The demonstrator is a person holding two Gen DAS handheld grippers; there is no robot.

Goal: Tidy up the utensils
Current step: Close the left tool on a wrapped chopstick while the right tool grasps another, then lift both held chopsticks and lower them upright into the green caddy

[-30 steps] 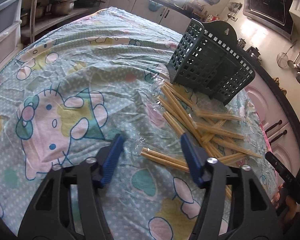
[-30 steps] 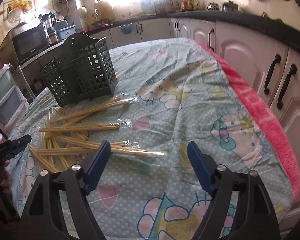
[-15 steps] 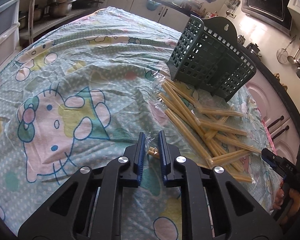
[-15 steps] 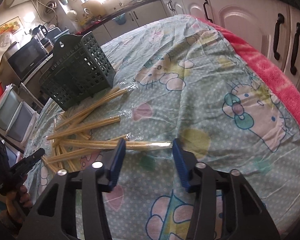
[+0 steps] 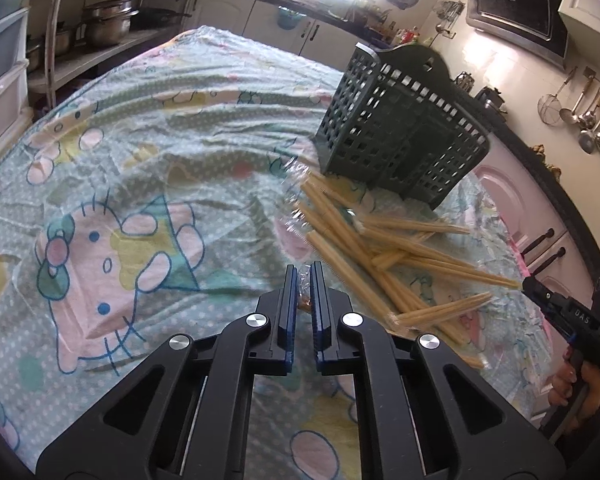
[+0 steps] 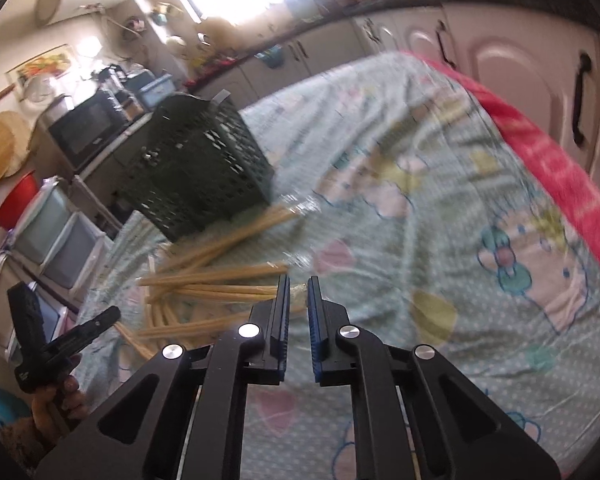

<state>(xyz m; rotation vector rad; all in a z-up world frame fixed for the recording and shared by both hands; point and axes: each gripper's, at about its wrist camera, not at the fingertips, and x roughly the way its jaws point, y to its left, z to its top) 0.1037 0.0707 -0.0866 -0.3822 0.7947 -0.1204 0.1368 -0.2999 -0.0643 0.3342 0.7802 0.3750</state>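
- Left gripper (image 5: 304, 280): jaws drawn nearly together on the end of a wrapped chopstick pair (image 5: 303, 294); clear wrapper and a brownish tip show in the narrow gap. The hold is at the very end, which I judge suits lifting the pair upright for the holder.
- Right gripper (image 6: 298, 294): jaws likewise closed to a slim gap over a cellophane-wrapped chopstick end (image 6: 298, 291). The grip looks firm, but motion blur in this view limits certainty.
- Chopstick pile (image 5: 384, 256): the remaining wrapped pairs lie crossed and overlapping on the tabletop, just in front of the holder, none inside it so far as can be seen. The task appears to be at an early stage.
- Green lattice holder (image 5: 400, 132): stands on the patterned cloth (image 5: 112, 184) beyond the pile, open top tilted away from the left camera. It sits near the pile, presumably to keep each transfer short.
- Hidden or unclear: the holder's interior and compartments cannot be read in either view. The length of each gripped pair is concealed behind the gripper bodies, so whether it is lifted clear of the cloth cannot be told.
- The right-wrist view is smeared throughout; wrapper edges and individual sticks blend together.
- Each opposite gripper appears only at the frame edge, partly cut off, with part of the person's hand.
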